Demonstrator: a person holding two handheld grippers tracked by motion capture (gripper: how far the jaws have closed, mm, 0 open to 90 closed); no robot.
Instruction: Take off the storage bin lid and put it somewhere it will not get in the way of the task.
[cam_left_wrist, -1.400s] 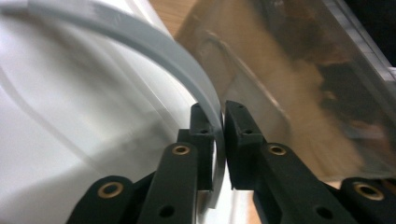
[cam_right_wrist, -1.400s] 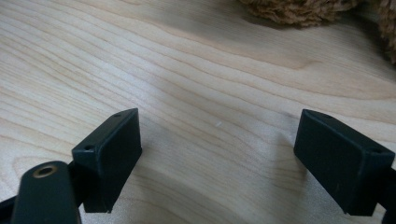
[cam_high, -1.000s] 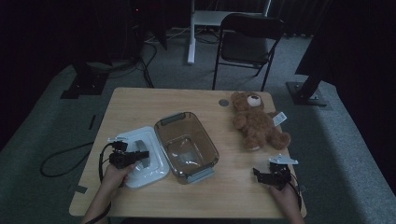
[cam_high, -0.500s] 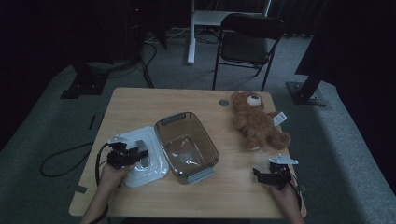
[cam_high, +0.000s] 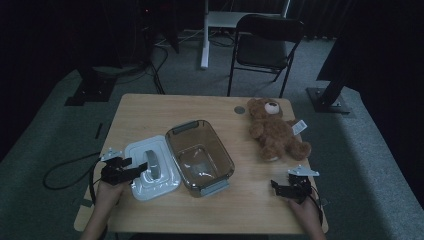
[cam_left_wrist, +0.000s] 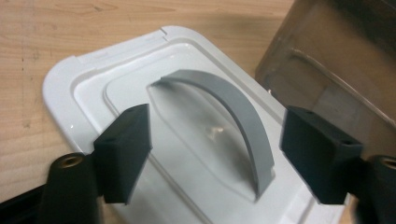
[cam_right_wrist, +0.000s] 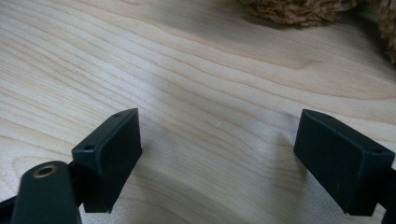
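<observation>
Landmark: clear container (cam_high: 200, 156), standing open mid-table.

Work item: white lid (cam_high: 150, 169), flat on the table (cam_high: 150, 112), touching the container's left wall. Grey arched handle (cam_left_wrist: 236, 114) upright on the lid's top.

Left gripper (cam_high: 140, 167): over the lid, left of the container. Jaws just opened, now spread wide to either side of the handle, pads clear of it, nothing gripped.

Right gripper (cam_high: 274, 184): resting low, well right of the container and near the teddy bear (cam_high: 275, 131). Jaws released, bare wood between them.

Hazards from here:
- Lid left hard against the container wall; probable nudge or slide of either on any sideways sweep of the left gripper.
- Handle between the pads; likely snag and lid drag on a level withdrawal instead of a lift.
- Left cable (cam_high: 65, 170) looping off the table edge; possible tug on the hand.

Limits of view:
- High view dim; the lid's latches and the container's contents hard to make out.
- Near lid corner cut off in the left gripper view.
- Bear reduced to a fur edge in the right gripper view.
</observation>
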